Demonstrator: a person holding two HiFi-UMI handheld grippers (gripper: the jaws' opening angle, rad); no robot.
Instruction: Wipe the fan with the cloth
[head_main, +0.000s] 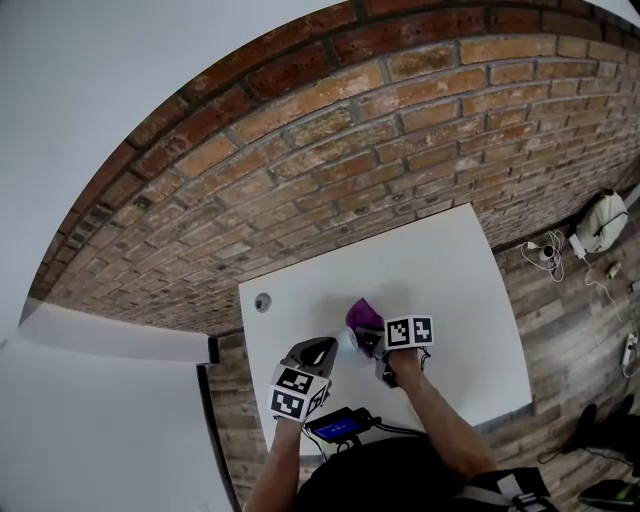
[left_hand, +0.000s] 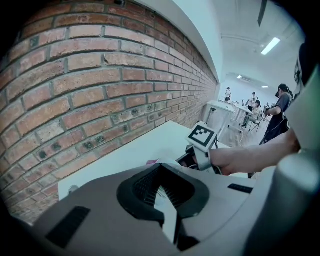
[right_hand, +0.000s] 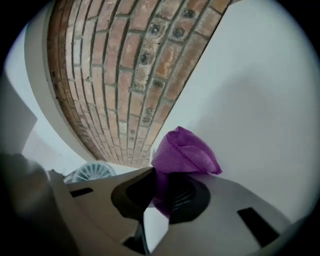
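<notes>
White table (head_main: 440, 280); right tool (right_hand: 161, 194) grips purple cloth (right_hand: 185, 152).

The left tongs (left_hand: 162, 199) fill the frame from 4 to 8 o'clock, pads closed on a white sliver of the fan (left_hand: 161, 193). Just past them at 1 o'clock, the right tongs (left_hand: 194, 156), gripped by a hand (left_hand: 240, 159), hang over the white counter (left_hand: 145, 142). A brick wall (left_hand: 90, 85) spans 10 o'clock, and people (left_hand: 280, 107) stand far off at 2 o'clock.
</notes>
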